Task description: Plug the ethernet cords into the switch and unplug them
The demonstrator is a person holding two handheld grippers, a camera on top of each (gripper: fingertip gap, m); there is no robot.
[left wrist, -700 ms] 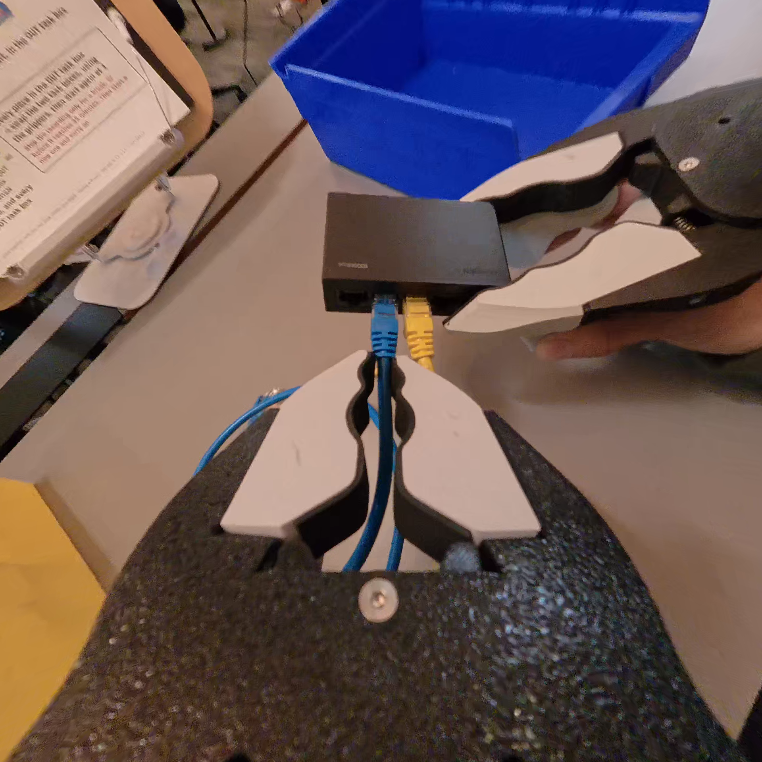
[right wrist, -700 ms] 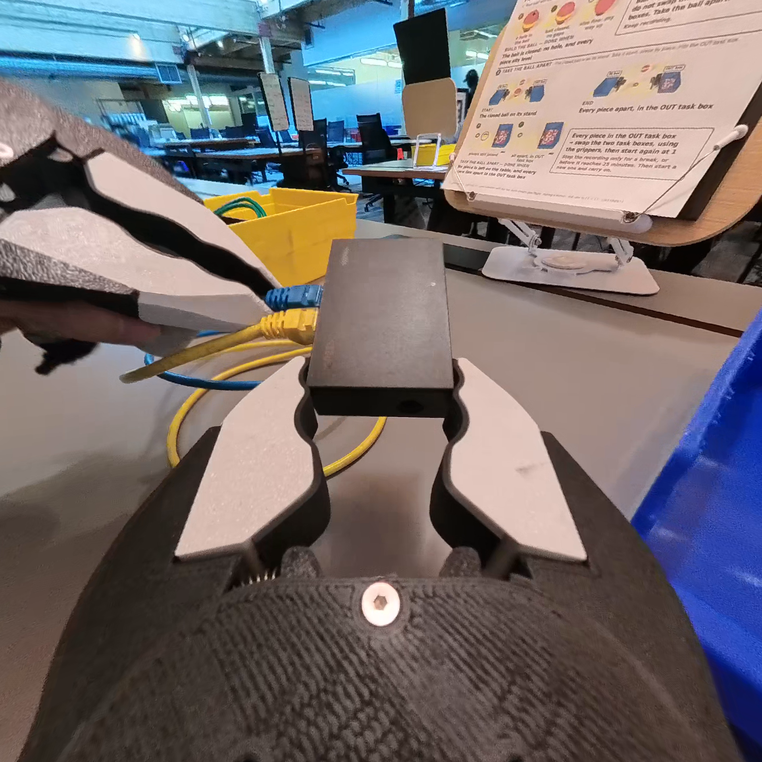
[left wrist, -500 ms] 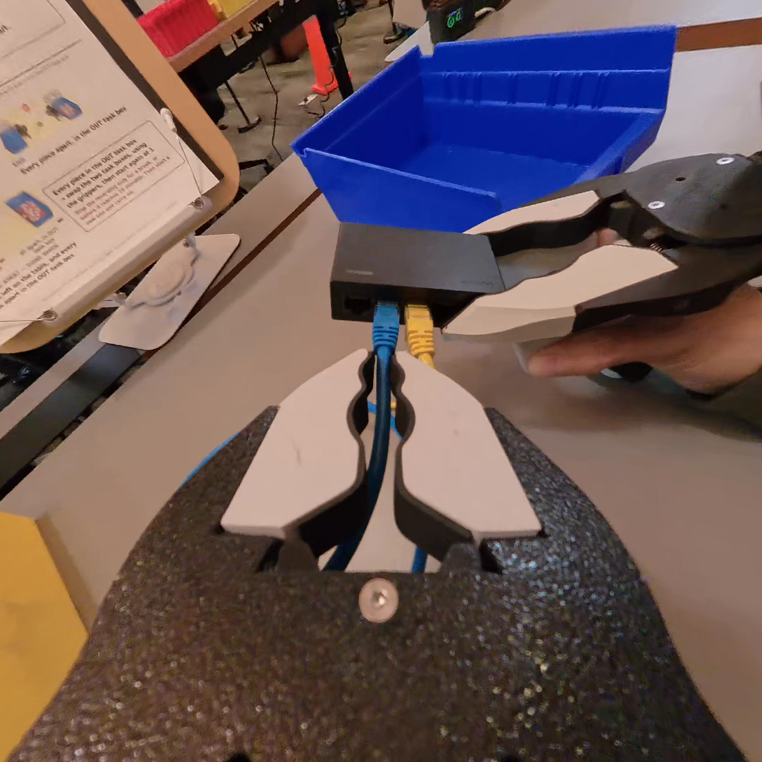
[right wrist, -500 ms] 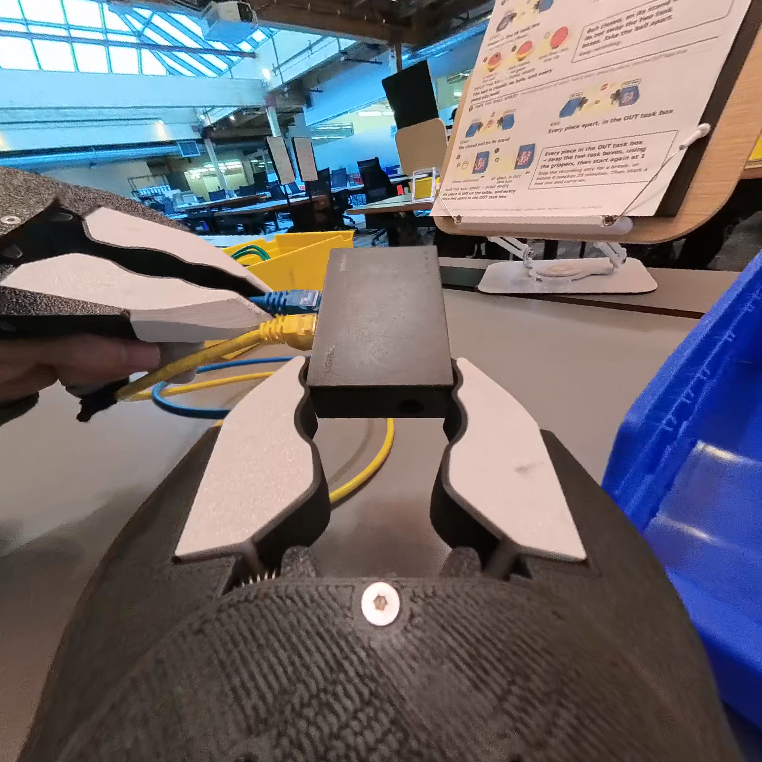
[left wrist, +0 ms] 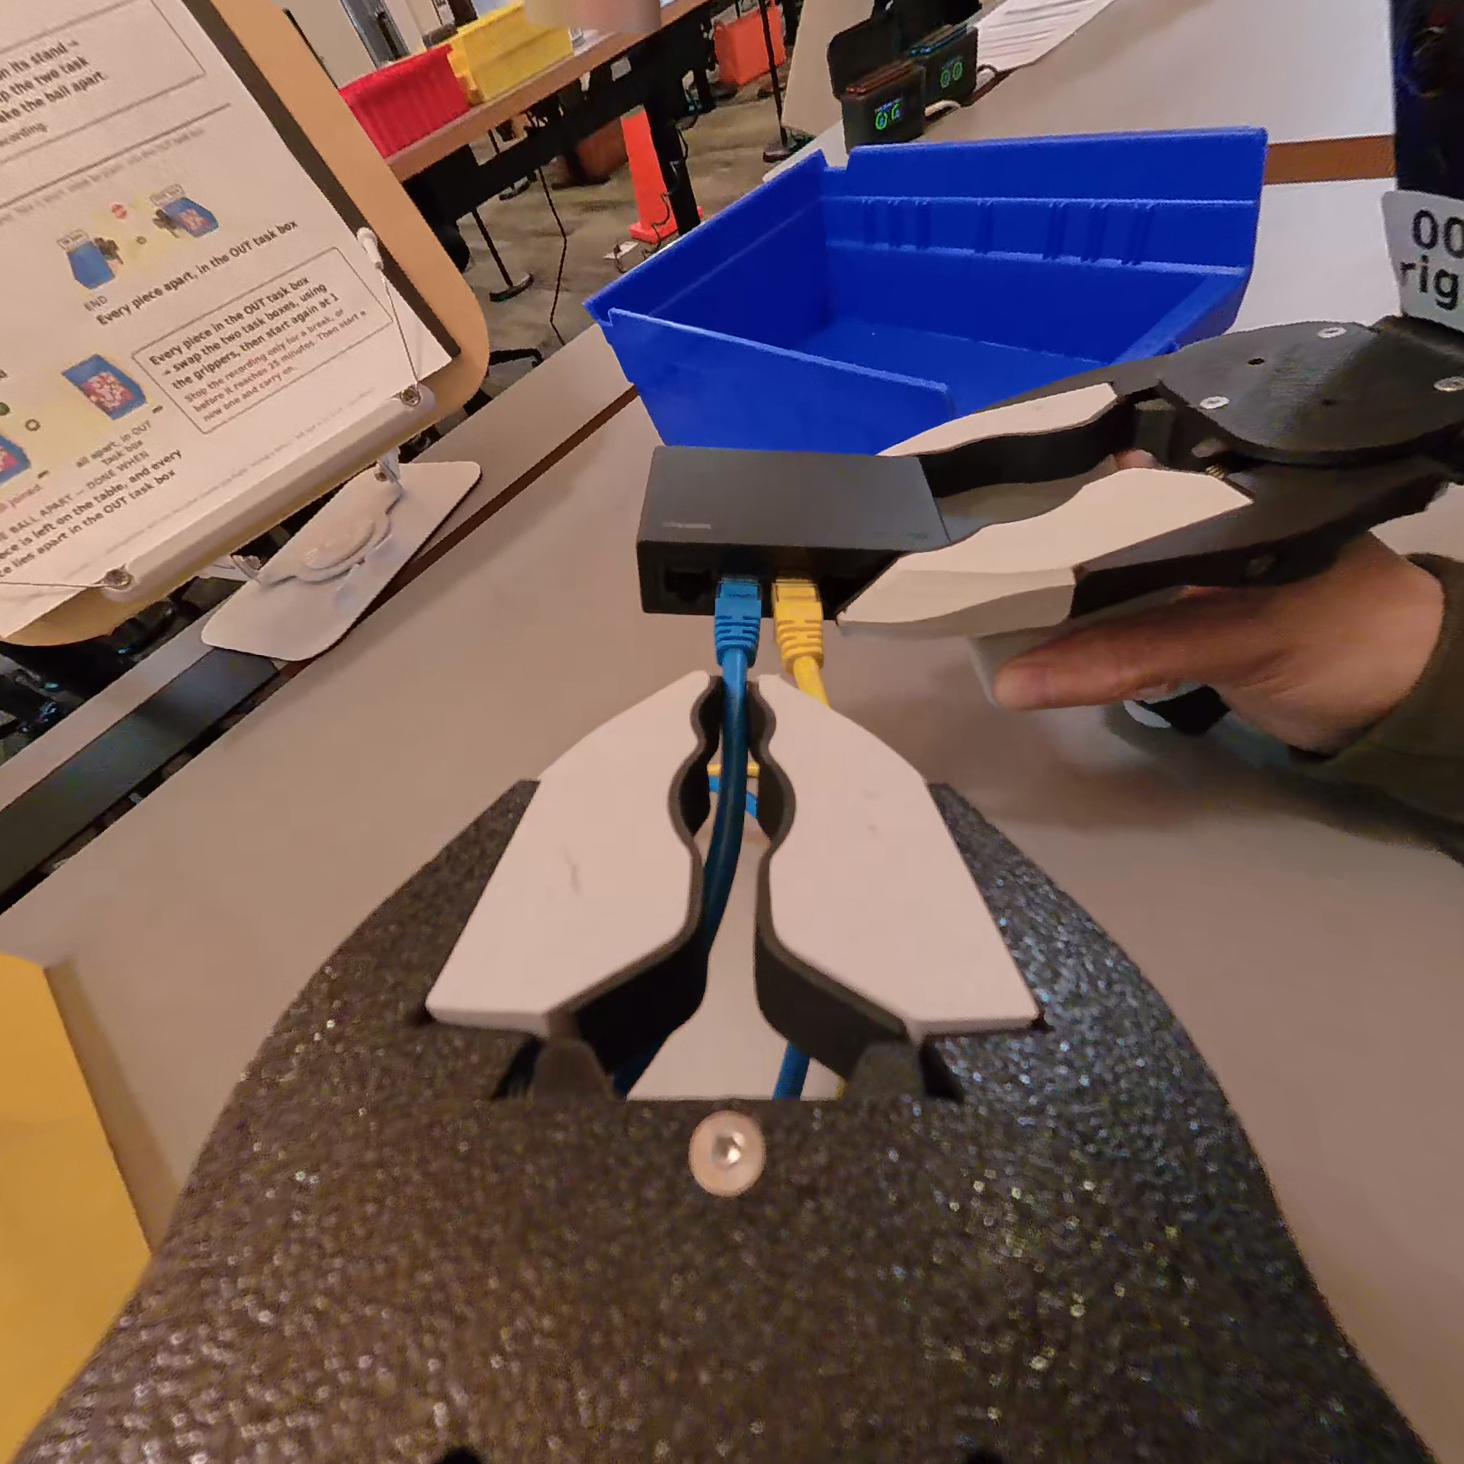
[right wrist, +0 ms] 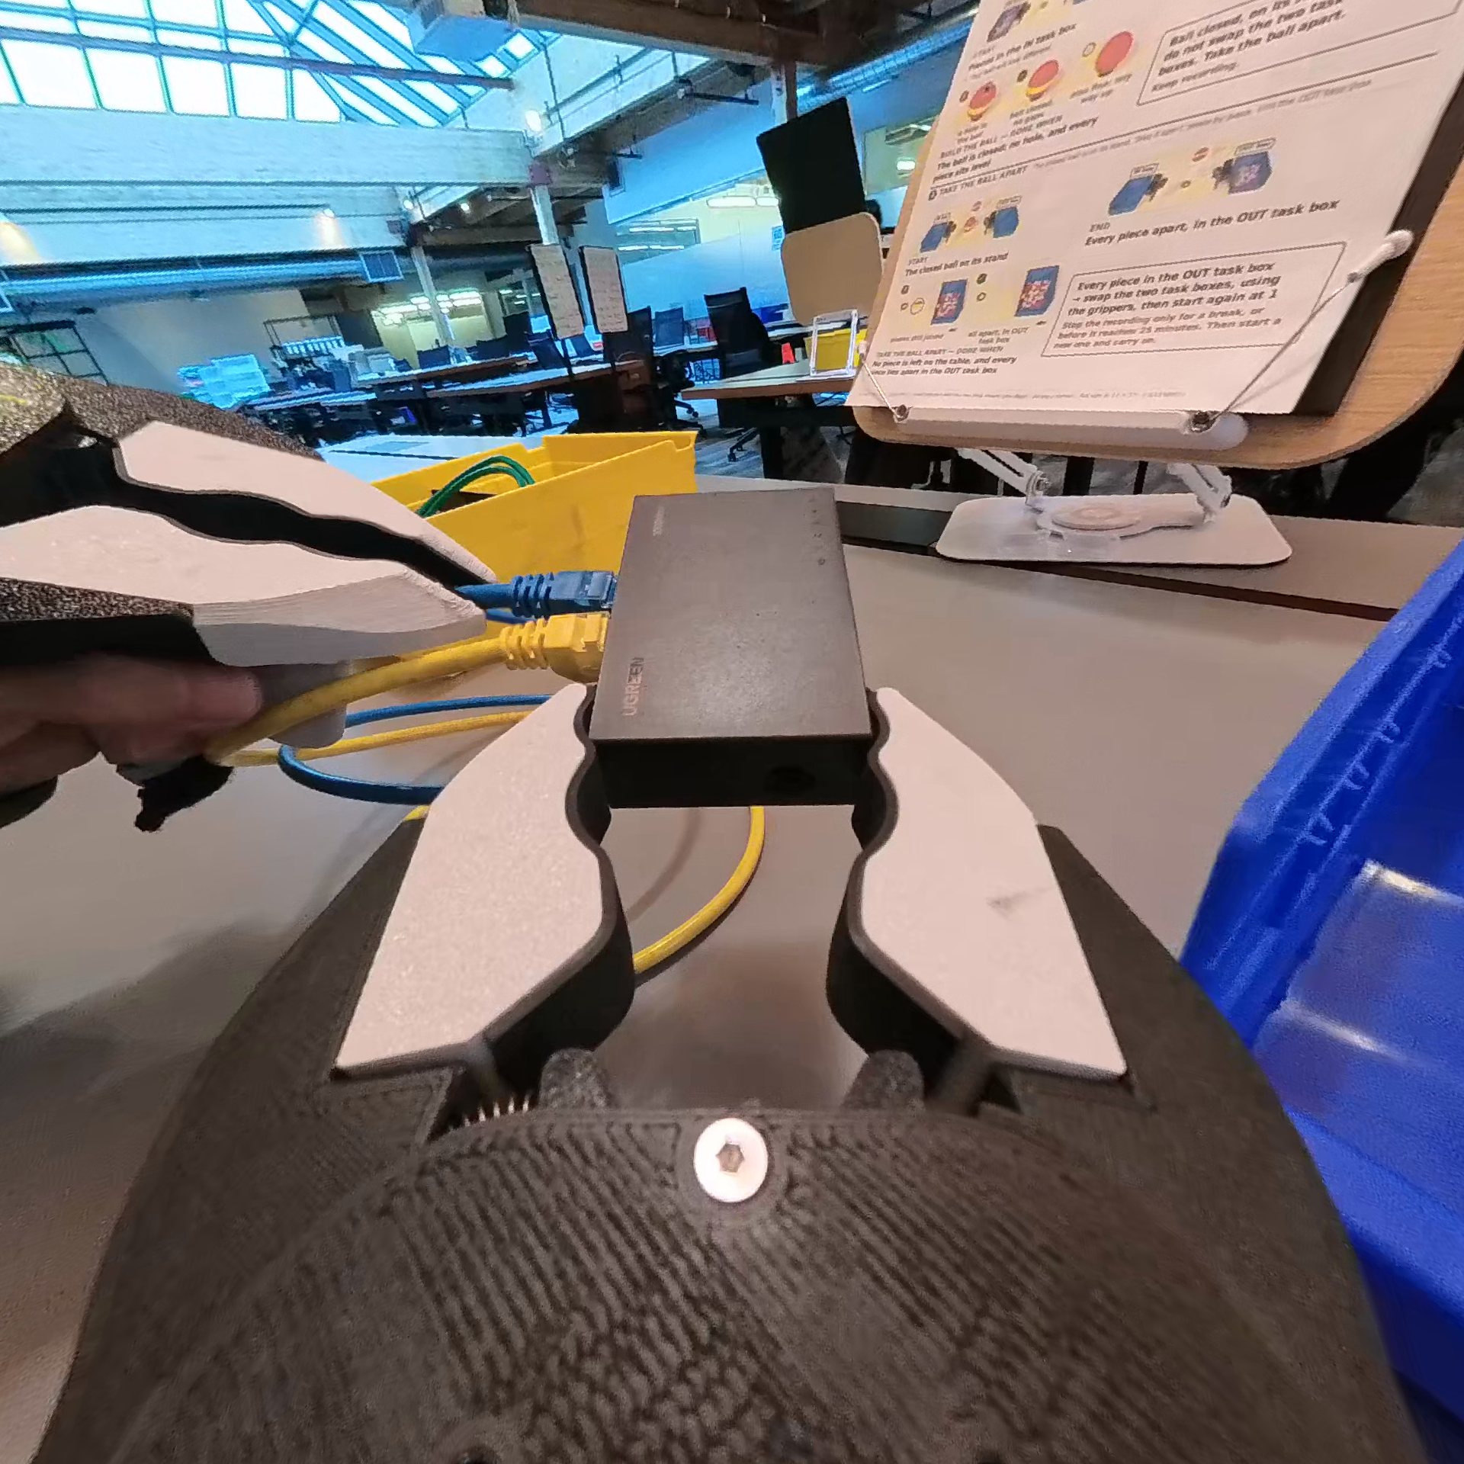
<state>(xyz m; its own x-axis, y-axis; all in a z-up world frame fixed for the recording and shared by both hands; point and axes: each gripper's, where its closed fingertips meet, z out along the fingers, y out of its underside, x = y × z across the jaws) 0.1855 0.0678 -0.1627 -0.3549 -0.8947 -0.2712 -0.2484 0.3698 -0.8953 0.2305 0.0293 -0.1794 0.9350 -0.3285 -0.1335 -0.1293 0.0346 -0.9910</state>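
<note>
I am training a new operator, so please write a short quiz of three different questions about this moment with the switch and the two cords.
1. True or false: the yellow cord is already out of the switch.
2. Which thing does the left gripper clamp? A) blue cord B) yellow cord C) switch
3. Fill in: the right gripper holds the switch at its ____ end, opposite to the free port.

Key
1. False: both plugs sit in neighbouring ports.
2. A
3. Near (the end toward that gripper); the free port is at the far end, beside the blue plug.
</note>
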